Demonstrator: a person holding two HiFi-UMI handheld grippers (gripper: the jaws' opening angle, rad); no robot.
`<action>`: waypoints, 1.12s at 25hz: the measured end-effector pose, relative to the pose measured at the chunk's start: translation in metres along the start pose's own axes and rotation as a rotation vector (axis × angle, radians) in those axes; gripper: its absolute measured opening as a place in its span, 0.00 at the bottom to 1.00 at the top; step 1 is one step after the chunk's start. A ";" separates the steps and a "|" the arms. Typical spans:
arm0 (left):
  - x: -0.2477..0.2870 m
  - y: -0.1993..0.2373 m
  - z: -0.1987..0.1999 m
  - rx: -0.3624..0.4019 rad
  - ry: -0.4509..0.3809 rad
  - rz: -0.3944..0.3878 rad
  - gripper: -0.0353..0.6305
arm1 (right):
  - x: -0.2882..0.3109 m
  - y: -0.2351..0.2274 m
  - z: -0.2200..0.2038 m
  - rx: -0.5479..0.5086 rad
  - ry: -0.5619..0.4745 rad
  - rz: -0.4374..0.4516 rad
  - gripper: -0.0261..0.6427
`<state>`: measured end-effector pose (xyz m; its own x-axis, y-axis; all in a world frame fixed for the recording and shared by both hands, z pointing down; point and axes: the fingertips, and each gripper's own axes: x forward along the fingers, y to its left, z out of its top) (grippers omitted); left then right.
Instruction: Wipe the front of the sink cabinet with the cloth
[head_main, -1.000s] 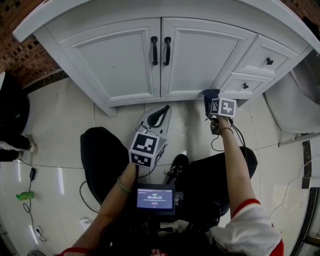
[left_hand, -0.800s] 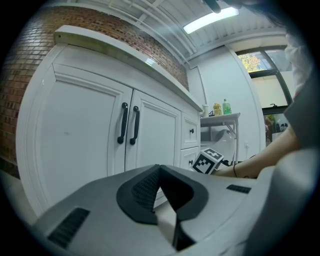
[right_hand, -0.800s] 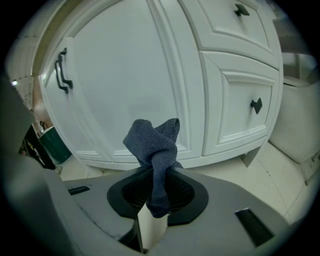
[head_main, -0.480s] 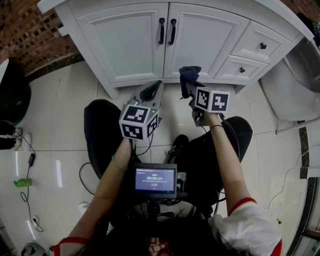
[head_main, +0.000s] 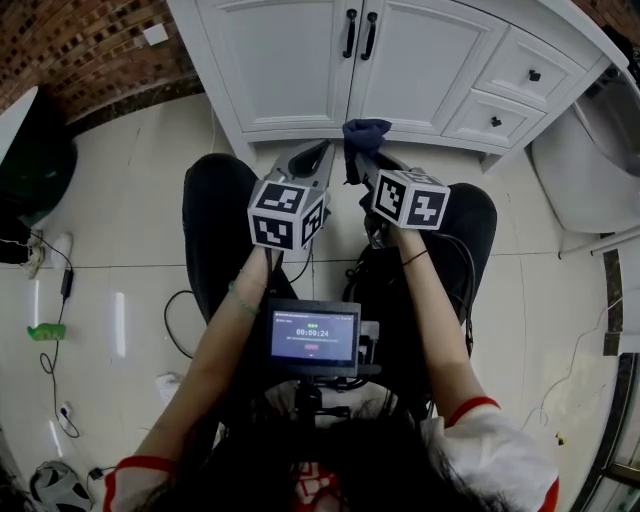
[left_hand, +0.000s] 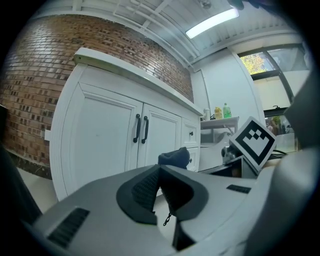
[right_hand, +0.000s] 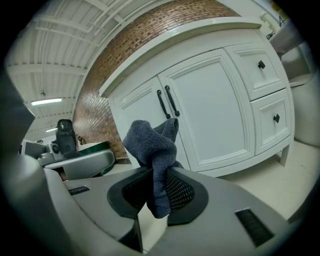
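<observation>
Cloth: dark blue, bunched, pinched in the right claw, whose jaws are closed tight on its lower fold while the rest stands up above the tips. In the head view this claw holds the cloth just short of the cabinet, low and in front of the doors, with no contact evident. Left claw: jaws together with nothing between them, held beside the right one and likewise short of the cabinet. Assessment: no wiping stroke is in hand at this moment, because the cloth is off the cabinet front. The next move calls for carrying the cloth forward until the bunched part presses flat on a door panel, then sweeping across the panels and round the handles. Writing: the display at the person's chest, well back from the cabinet, shows a timer that appears to read 00:00:24; its other lines are too small to read. No brand or label is visible on the cabinet or cloth.
</observation>
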<state>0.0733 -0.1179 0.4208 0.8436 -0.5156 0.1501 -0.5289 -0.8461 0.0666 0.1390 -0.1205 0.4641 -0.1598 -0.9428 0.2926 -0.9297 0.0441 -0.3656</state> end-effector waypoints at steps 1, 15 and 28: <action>-0.003 -0.004 0.000 0.008 -0.004 -0.003 0.08 | -0.001 0.006 -0.001 -0.008 -0.005 0.008 0.14; -0.016 0.011 -0.011 -0.038 -0.048 0.072 0.08 | -0.011 0.015 -0.002 -0.020 -0.056 -0.002 0.14; -0.017 0.010 -0.009 -0.026 -0.053 0.076 0.08 | -0.009 0.013 -0.003 -0.042 -0.049 -0.013 0.14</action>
<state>0.0525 -0.1167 0.4278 0.8045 -0.5850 0.1029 -0.5930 -0.8009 0.0828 0.1272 -0.1105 0.4596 -0.1325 -0.9584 0.2530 -0.9448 0.0450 -0.3246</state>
